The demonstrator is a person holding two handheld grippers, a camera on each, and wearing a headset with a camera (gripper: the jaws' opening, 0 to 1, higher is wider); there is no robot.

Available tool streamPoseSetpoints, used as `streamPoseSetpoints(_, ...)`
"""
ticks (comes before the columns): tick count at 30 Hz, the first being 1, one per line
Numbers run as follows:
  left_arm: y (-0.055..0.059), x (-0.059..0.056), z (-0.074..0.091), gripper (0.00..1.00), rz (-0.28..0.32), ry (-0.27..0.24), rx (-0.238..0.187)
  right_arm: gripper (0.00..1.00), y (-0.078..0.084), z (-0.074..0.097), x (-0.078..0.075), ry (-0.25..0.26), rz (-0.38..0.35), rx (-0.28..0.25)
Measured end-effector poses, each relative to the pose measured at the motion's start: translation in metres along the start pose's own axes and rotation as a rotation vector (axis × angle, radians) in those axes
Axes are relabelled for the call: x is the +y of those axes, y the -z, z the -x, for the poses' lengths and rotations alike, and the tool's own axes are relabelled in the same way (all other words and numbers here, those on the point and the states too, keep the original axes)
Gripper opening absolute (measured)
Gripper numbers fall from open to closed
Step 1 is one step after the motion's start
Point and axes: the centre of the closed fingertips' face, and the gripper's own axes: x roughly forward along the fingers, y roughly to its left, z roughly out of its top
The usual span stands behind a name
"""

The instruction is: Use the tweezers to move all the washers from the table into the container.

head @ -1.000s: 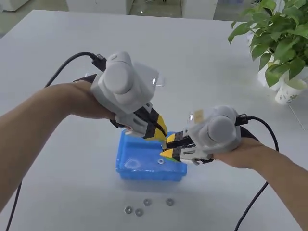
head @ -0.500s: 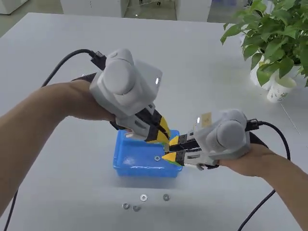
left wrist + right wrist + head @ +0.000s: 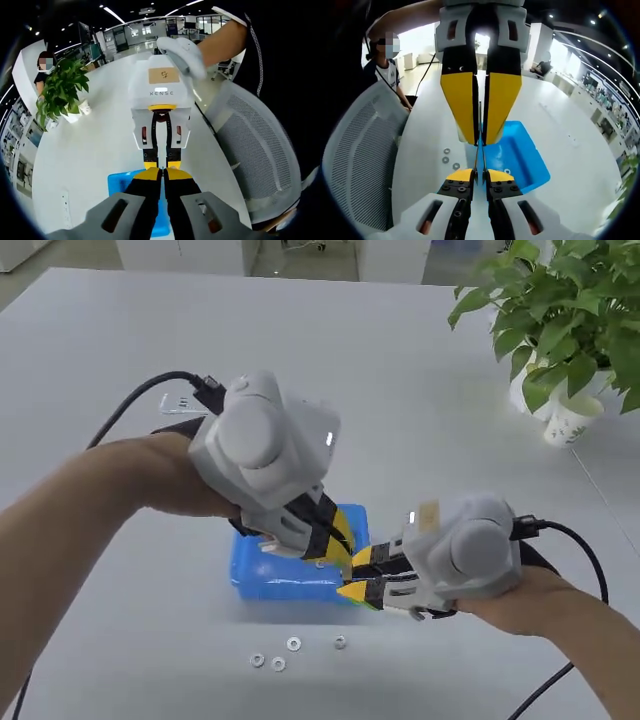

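At mid-table, near the person: blue container (image 3: 282, 585), open-topped, standing on the grey table (image 3: 120, 360). Contents: one washer (image 3: 506, 171) on its floor, seen in the right gripper view. The grippers mask the rest of the floor, so the count inside cannot be fixed. Outstanding: four loose washers (image 3: 293, 644) on the table just in front of the container, clustered and clear of its wall. Tool: tweezers (image 3: 479, 157), seen edge-on as a thin metal strip above the container's near corner. Left gripper (image 3: 345, 545): jaws clenched on the tweezers' upper part. Right gripper (image 3: 352, 582): jaws pinched on the same strip, nose to nose with the left. Status, by judgement: task under way, at least one item delivered and four to go. The tweezers look to be mid-handover or being re-seated ahead of a pick.
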Motion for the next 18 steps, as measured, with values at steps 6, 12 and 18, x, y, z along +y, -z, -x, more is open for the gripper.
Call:
streamPoseSetpoints(6, 0.004, -0.007, -0.009, 0.06, 0.004, 0.013, 0.004, 0.11, 0.008, -0.004, 0.009, -0.01, -0.01, 0.011)
streamPoseSetpoints(12, 0.009, -0.011, -0.015, 0.06, 0.01, 0.024, 0.008, 0.11, 0.014, -0.009, 0.015, -0.015, -0.024, 0.008)
streamPoseSetpoints(18, 0.015, -0.016, -0.022, 0.06, 0.016, 0.036, 0.013, 0.11, 0.021, -0.014, 0.02, -0.023, -0.027, 0.017)
